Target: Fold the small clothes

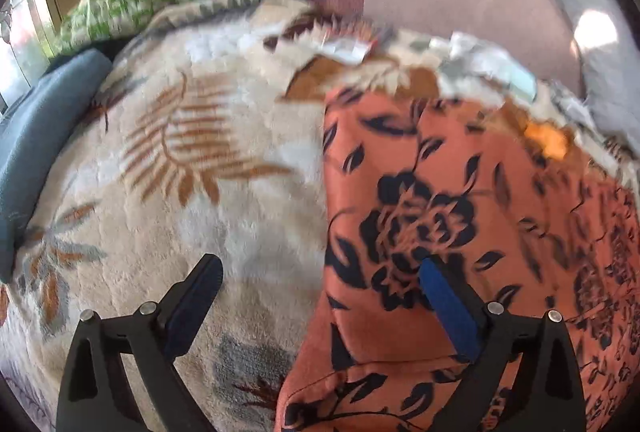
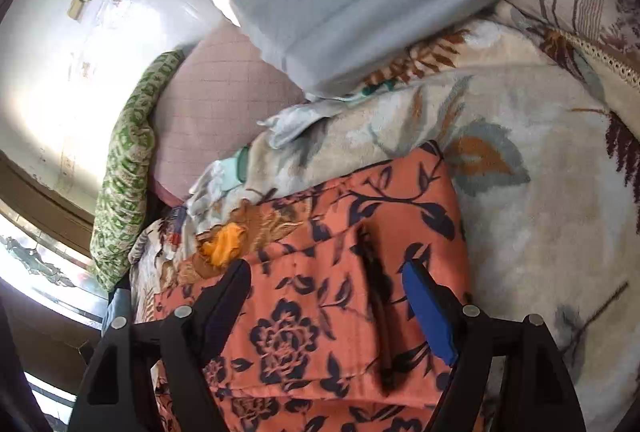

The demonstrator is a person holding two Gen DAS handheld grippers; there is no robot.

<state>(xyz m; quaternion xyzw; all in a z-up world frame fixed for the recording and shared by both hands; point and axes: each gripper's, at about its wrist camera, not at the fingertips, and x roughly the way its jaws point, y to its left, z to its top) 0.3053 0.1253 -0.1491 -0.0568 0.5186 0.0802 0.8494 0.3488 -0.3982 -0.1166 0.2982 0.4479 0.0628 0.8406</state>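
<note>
Garment [image 2: 320,272], orange with dark floral print, lies partly folded on the plush blanket [image 1: 180,152] covering the bed. Fabric looks thin, soft and limp; grip at a corner or folded edge. Long axis appears to run away from both cameras. Left tool [image 1: 320,292] and right tool [image 2: 326,302] both stand wide open, holding nothing.

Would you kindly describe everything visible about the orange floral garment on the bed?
The orange garment is thin, soft-looking cloth printed with dark navy roses, leaves and vines. It lies folded in flat layers on the fluffy cream blanket, edges fairly straight, one crease running down it. Neither open gripper grips it.
</note>
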